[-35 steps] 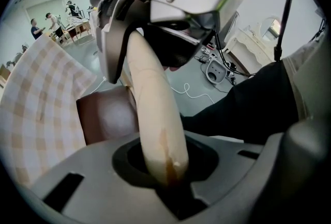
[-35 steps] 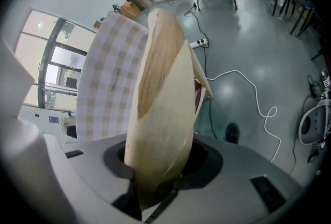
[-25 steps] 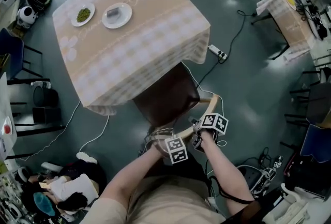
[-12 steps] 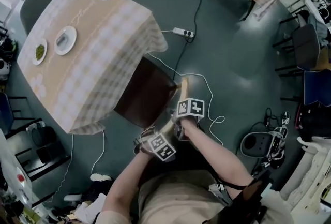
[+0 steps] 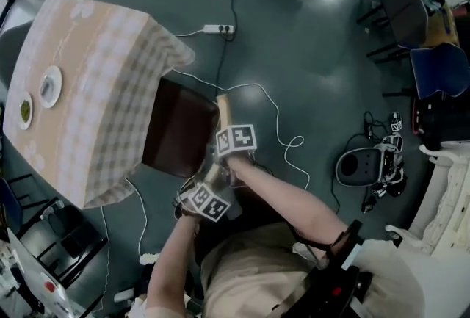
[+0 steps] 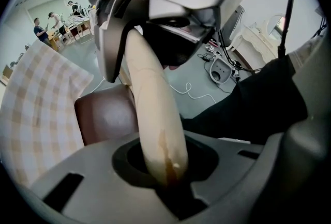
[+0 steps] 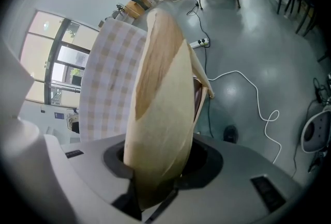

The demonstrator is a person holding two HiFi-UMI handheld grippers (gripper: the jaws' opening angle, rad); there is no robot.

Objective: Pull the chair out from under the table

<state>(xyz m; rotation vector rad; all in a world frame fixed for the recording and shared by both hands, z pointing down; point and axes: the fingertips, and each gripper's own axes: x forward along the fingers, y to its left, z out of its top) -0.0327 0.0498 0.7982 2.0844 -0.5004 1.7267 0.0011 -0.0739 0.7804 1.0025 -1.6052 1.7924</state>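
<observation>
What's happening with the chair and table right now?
A person has both grippers clamped on the chair, at its curved wooden backrest: the left gripper nearer the person's body, the right gripper further along. The brown seat sticks out from under the table, which has a checked cloth. Two plates sit on top.

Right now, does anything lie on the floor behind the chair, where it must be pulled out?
Yes. A white cable loops on the floor just behind the chair, on the side away from the table; the legs could catch it.

Power strip (image 5: 219,29) and looping white cable (image 5: 277,112)
</observation>
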